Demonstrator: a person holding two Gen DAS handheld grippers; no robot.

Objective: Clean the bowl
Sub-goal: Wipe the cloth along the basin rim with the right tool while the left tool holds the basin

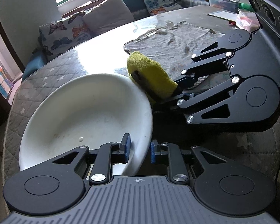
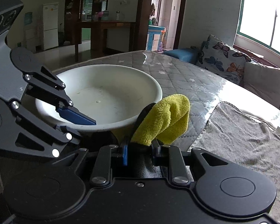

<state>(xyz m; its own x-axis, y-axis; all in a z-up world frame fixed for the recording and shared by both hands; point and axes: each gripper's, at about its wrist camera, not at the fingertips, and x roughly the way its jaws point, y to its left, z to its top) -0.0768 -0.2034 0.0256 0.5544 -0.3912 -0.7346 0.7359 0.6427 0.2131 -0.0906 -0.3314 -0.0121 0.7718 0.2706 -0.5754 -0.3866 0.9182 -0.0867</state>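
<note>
A white bowl [image 1: 87,112] [image 2: 110,93] rests on the quilted grey table, with a few faint specks and a drop inside. My left gripper [image 1: 139,147] [image 2: 72,123] is shut on the bowl's near rim, one blue pad [image 1: 126,148] inside the wall and the other pad [image 1: 153,152] outside. My right gripper [image 2: 140,149] [image 1: 179,91] is shut on a folded yellow cloth [image 2: 164,119] [image 1: 151,72] wrapped over a black piece. The cloth sits just outside the bowl's rim on its right side, touching or nearly touching it.
A grey towel [image 1: 177,43] [image 2: 242,134] lies spread on the table [image 1: 69,63] right of the bowl. Papers, a plastic bag and a box [image 1: 224,3] sit at the far corner. Butterfly cushions [image 2: 222,59] line a bench beyond the table edge.
</note>
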